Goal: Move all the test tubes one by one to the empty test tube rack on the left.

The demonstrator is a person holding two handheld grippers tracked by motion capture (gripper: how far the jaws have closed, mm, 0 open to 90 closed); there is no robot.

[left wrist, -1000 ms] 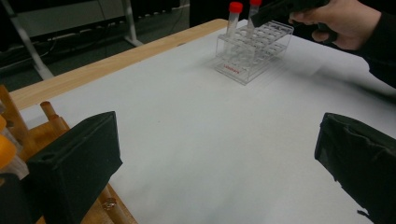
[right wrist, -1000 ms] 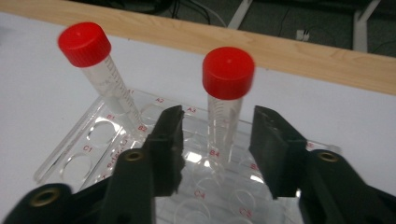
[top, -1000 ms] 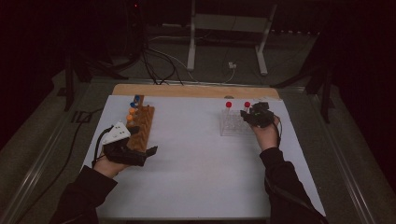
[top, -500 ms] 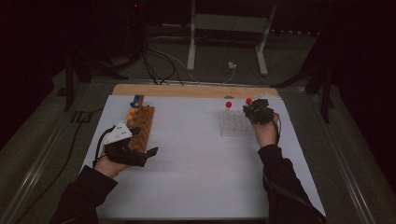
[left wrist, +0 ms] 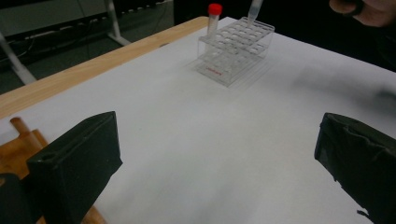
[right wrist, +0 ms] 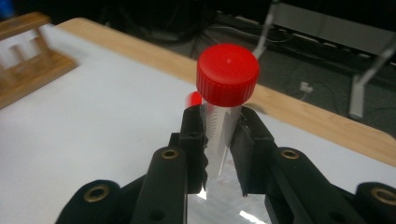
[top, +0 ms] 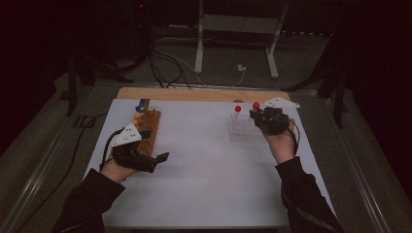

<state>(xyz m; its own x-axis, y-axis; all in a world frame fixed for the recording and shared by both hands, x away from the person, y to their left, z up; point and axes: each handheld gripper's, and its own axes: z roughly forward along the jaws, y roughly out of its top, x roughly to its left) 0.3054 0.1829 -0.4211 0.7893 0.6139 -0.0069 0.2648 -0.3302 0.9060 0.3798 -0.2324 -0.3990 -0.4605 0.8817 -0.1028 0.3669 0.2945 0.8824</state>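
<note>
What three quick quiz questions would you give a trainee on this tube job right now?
1. True or false: the right gripper is shut on a red-capped tube.
2. How do the left gripper's jaws stand? A) wide apart with nothing between them B) clamped on a tube C) clamped on the wooden rack
3. How many red-capped tubes stand in the clear rack, apart from the one in the right gripper?

Key:
1. True; the jaws pinch the clear tube just below its cap.
2. A; they stand open beside the wooden rack.
3. One, at the rack's far left corner in the high view.
</note>
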